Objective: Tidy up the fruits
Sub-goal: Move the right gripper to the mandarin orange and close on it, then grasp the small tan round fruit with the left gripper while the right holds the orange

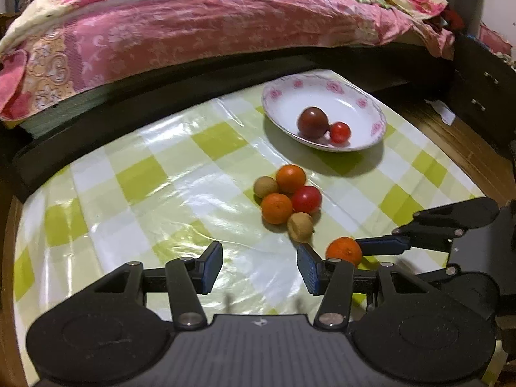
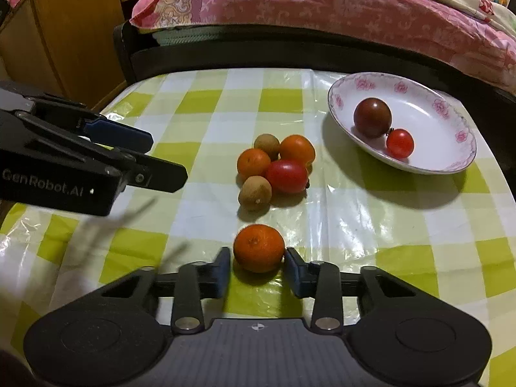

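The right gripper (image 2: 257,266) has its jaws set narrowly around a lone orange (image 2: 259,248) on the checked surface (image 2: 403,219); the right pad looks to be touching the peel while a sliver of gap shows at the left pad, so the grip does not look finished. The left gripper (image 1: 259,266) hovers just beside it with its jaws wide and nothing between them. Farther out, the remaining fruit sits in a tight cluster: two oranges (image 2: 253,162), a red tomato (image 2: 287,175) and two small brown fruits (image 2: 255,192), all touching one another. Beyond that, to the right, the flowered plate (image 2: 458,158) already holds a dark tomato (image 2: 372,117) and a small red tomato (image 2: 400,143). The risks, as I judge them, come from the round shapes and the glossy plastic cover: if the jaws close off-centre, the orange could squirt forward into the cluster and scatter it; too hard a squeeze could bruise it. Set down carelessly on the sloping plate, it could knock the tomatoes or roll back out. The two grippers also sit close enough to bump.
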`<state>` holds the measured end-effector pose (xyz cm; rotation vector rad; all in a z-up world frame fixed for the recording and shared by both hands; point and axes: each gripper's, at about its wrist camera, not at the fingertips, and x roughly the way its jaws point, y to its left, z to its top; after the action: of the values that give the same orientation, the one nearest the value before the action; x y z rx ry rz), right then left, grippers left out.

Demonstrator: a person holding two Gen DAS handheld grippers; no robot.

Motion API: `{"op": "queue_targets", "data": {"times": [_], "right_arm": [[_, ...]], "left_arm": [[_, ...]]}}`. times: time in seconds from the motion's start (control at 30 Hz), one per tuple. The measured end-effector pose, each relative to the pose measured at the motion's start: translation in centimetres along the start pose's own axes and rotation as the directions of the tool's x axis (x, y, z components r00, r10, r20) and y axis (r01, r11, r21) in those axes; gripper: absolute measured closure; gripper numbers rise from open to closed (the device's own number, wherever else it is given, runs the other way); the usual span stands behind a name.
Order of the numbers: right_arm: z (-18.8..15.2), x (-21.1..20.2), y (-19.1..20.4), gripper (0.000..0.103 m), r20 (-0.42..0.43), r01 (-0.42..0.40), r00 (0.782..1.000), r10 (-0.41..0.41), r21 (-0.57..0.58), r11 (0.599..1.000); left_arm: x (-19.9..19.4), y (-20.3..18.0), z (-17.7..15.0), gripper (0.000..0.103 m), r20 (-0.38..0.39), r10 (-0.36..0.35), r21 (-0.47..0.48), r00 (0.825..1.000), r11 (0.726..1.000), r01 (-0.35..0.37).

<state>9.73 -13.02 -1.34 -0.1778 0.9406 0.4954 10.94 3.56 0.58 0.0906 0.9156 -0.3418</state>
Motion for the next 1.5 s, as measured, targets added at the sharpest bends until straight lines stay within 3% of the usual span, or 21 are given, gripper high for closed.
{"op": "queue_targets", "data": {"times": [0.33,0.57,0.7,0.9,0.97,1.5], "right_arm": [[-0.4,-1.8,-2.9,0.074,-0.003,0.039,0.999,-0.039,0.114,0.993],[-0.3,-2.6,-4.9,0.074,0.003,0.060,0.998,-0.061,0.176,0.983],[-0.3,-2.7,-5.1,0.074,0.004,0.053,0.998,-0.055,0.181,0.982],[-0.4,-2.4,-5.4,0.074,-0.011,0.057,0.998,-0.056,0.186,0.981],[-0.5,-2.3,-5.3,0.074,-0.017,0.057,0.998,-0.055,0.184,0.981],[-1.0,-1.5,-5.4,0.073,-0.035,0.060,0.998,-0.055,0.169,0.984]], "left_arm": [[2.8,-2.8,0.9,0.046,-0.020,-0.051,0.033,0.998,0.998,0.052],[4.9,-3.8,1.4,0.052,-0.040,-0.036,0.008,0.999,0.999,0.036],[5.9,-3.8,1.1,0.058,-0.062,0.005,0.002,0.998,1.000,-0.005],[6.5,-3.4,1.4,0.063,-0.055,0.010,-0.027,0.998,1.000,-0.011],[6.5,-3.6,1.5,0.070,-0.050,0.015,-0.014,0.999,1.000,-0.016],[4.8,-4.8,-0.4,0.071,-0.058,-0.019,0.093,0.998,0.995,0.024]]}}
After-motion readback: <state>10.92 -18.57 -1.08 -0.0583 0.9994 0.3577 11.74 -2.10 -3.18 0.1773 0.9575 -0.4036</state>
